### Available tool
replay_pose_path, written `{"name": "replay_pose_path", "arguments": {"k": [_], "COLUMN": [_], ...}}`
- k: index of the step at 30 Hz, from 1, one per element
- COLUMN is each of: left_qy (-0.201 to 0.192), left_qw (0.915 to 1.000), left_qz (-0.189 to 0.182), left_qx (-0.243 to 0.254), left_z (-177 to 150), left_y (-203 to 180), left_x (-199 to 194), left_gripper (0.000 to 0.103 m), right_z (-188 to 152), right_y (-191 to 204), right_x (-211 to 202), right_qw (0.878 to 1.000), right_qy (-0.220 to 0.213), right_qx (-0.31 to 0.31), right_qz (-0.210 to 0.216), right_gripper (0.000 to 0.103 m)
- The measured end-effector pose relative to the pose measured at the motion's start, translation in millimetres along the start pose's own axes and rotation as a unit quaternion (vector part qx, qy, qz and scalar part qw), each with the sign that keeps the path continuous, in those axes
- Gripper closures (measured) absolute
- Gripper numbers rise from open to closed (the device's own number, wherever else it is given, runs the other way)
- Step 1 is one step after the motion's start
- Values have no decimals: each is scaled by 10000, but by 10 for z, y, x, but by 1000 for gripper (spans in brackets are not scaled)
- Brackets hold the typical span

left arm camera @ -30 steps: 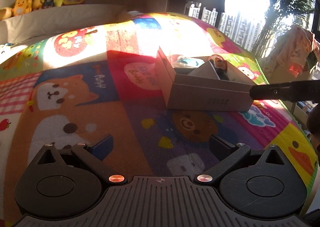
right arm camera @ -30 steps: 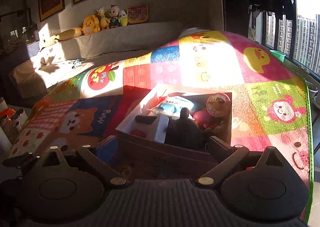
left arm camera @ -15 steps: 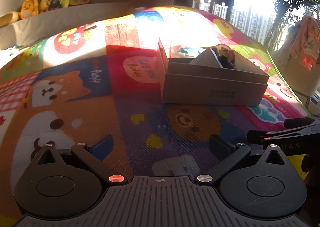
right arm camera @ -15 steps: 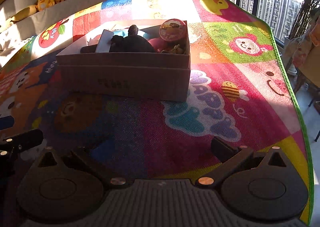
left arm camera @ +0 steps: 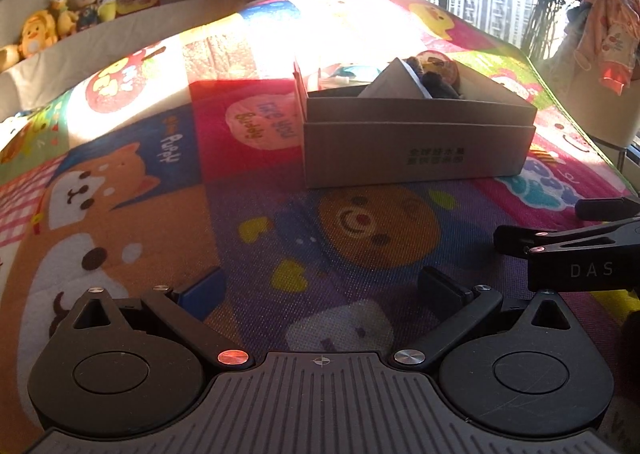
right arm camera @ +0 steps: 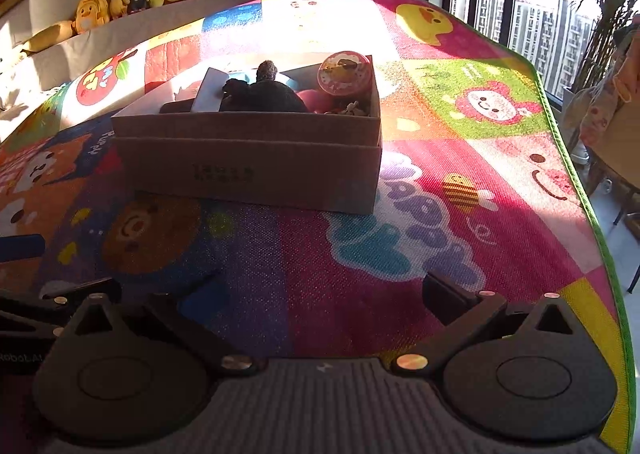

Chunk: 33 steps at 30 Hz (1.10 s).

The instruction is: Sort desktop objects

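On the floor, one bright cartoon play mat point(right arm camera: 460, 173) carries one brown cardboard box point(right arm camera: 256, 169), which sits near the mat's middle with printed characters on its near wall. Packed inside it are one dark plush toy point(right arm camera: 264, 93), one round pink tin point(right arm camera: 346, 71) leaning at the right corner, one pale flat card point(right arm camera: 210, 89) standing tilted, plus smaller pieces too jumbled to count. Two claws hover low over the mat, well apart from the box: the left claw point(left arm camera: 320, 290) and right claw point(right arm camera: 316, 290) are each spread wide and hold nothing.
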<state>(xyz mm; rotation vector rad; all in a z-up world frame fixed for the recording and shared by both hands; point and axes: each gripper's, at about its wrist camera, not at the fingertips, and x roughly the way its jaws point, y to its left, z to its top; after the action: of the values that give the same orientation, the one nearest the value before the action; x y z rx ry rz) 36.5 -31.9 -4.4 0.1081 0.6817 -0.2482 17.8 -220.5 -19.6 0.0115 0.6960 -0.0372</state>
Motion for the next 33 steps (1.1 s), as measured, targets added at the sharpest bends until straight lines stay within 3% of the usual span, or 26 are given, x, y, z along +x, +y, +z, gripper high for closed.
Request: {"name": "replay_pose_path", "arguments": {"k": [33], "left_qy": [5], "left_qw": [10000], "left_qz": [-1], "left_qx": [-2], "left_z": [2], "left_y": [4], "left_x": [2], "left_gripper": [0], "right_z": [79], "right_y": [-35], "right_x": [88], "right_qw": [9999], "right_qy": [7], "right_qx": [-89], "right_qz": [134], "right_gripper": [0]}}
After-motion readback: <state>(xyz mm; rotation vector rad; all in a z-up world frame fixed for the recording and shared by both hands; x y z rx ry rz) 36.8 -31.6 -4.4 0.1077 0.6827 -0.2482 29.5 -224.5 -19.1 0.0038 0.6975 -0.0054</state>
